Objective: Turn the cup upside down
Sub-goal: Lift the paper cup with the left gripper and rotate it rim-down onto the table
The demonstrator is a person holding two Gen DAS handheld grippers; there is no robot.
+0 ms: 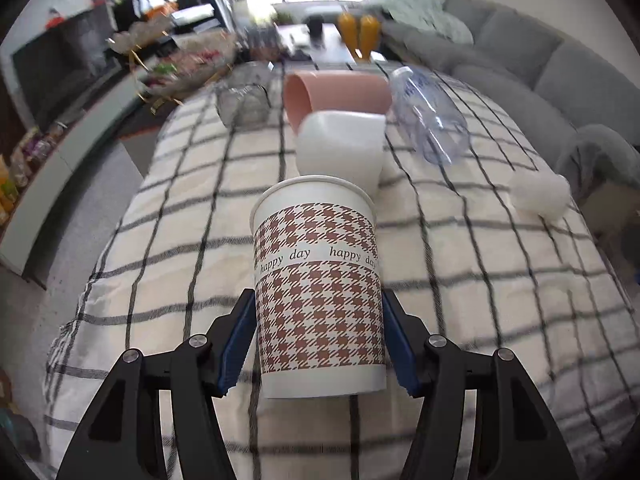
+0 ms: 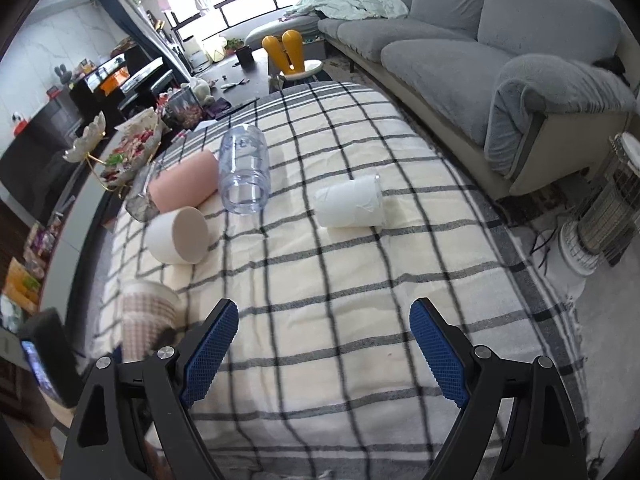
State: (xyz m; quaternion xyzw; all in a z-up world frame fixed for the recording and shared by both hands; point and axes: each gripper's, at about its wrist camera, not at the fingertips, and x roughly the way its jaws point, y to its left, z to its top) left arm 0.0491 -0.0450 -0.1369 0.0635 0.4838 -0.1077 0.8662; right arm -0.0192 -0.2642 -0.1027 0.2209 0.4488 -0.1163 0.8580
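Between the blue-padded fingers of the left gripper (image 1: 319, 334) stands the white paper cup with brown houndstooth print and "happy day" lettering (image 1: 318, 280), rim up, mouth toward the far side of the table. Both pads (image 1: 238, 340) sit flush against the cup's lower sides, so the gripper looks clamped on it, gripping low near the base. Whether the base touches the cream black-checked tablecloth (image 1: 480, 280) or is just lifted, can't tell; background blur hints at motion.

Right gripper (image 2: 324, 354) hovers over bare cloth, fingers spread wide, nothing between them. Same cup shows blurred at the left edge of the right wrist view (image 2: 146, 316).

Progress judgement: grasp done, flip not yet done. Cup is upright, so the turn-over and the set-down on its rim are all left.

Other stuff on the cloth, all lying on their sides: white opaque plastic cup (image 1: 340, 148) right behind the paper cup, pink plastic cup (image 1: 336, 92), clear plastic jar (image 1: 430, 116), frosted white cup (image 1: 540, 196) well apart at right, clear glass (image 1: 242, 98) far left. The white cup is close, so the rotation needs clearance.
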